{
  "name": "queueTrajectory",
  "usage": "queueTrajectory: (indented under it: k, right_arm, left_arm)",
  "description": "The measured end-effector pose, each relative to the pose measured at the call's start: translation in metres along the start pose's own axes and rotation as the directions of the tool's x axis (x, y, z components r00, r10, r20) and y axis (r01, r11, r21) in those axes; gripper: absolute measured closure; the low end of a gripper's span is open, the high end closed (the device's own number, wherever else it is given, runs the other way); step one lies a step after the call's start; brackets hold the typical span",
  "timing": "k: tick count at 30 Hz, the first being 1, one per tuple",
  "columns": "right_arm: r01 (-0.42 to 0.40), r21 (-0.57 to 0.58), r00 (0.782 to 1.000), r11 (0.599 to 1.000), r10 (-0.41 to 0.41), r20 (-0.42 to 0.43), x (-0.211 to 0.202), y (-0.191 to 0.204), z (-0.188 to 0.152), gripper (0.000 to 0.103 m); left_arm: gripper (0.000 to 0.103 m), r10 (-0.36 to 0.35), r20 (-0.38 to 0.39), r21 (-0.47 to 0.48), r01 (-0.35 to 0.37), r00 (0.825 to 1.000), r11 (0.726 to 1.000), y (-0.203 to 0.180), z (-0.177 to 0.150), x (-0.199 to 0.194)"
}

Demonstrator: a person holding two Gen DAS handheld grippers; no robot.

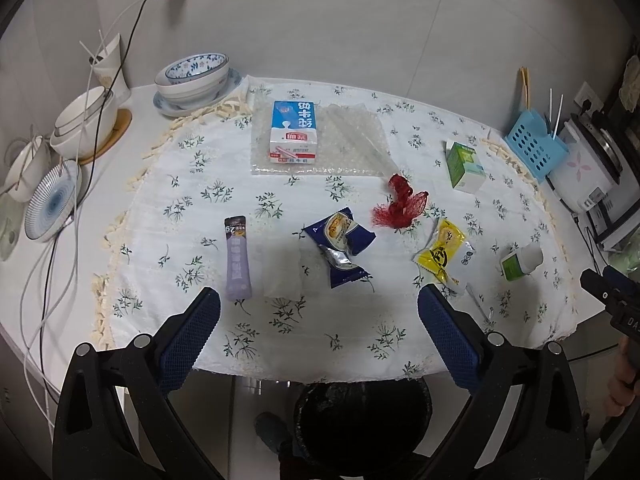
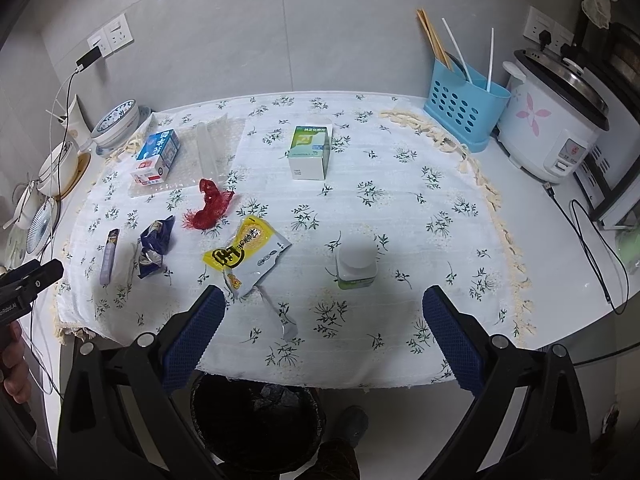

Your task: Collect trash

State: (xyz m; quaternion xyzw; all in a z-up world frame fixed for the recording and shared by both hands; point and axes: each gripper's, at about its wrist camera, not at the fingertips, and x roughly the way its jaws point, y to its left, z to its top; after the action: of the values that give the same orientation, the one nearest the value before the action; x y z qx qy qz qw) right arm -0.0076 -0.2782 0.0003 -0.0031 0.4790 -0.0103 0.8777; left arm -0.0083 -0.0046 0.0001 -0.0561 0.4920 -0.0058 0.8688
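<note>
Currently both grippers hang over the near table edge with nothing between the fingers: left gripper (image 1: pixel 319 312) jaws spread wide, right gripper (image 2: pixel 324 312) the same. The trash is scattered on the flowered tablecloth (image 2: pixel 400 208). One purple sachet (image 1: pixel 237 258) lies flat, long axis running away from the left camera, dark printed end farthest. One crumpled dark blue wrapper (image 1: pixel 342 246) sits just right of it, torn open, foil inside showing. One red mesh net (image 1: pixel 398 204) is bunched up beyond the wrapper. One yellow packet (image 2: pixel 244 254) lies diagonal, yellow end toward the far left, clear torn end toward the right gripper's left finger. One small white bottle (image 2: pixel 356 262) with a green label lies on its side, cap end toward the back. Two cartons: a blue milk carton (image 1: pixel 293 132) lying on a sheet of bubble wrap (image 1: pixel 352 136), and a green box (image 2: pixel 310 152) upright. One black bin (image 2: pixel 256 420) stands on the floor under the table edge.
</note>
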Motion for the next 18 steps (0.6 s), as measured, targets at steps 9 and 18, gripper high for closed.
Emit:
queueTrajectory:
  k: [9, 18]
  right_arm:
    - [-0.003, -0.002, 1.000, 1.000, 0.003, -0.003, 0.0002, 0.0032, -0.0007, 0.008]
    - [-0.004, -0.001, 1.000, 1.000, 0.004, -0.005, 0.0011, 0.0035, -0.0005, 0.008]
  left_arm:
    - [0.006, 0.013, -0.004, 0.005, -0.013, 1.000, 1.000, 0.0011, -0.0008, 0.0003]
    - [0.006, 0.030, -0.011, 0.007, -0.030, 0.999, 1.000, 0.0042, 0.0005, 0.0011]
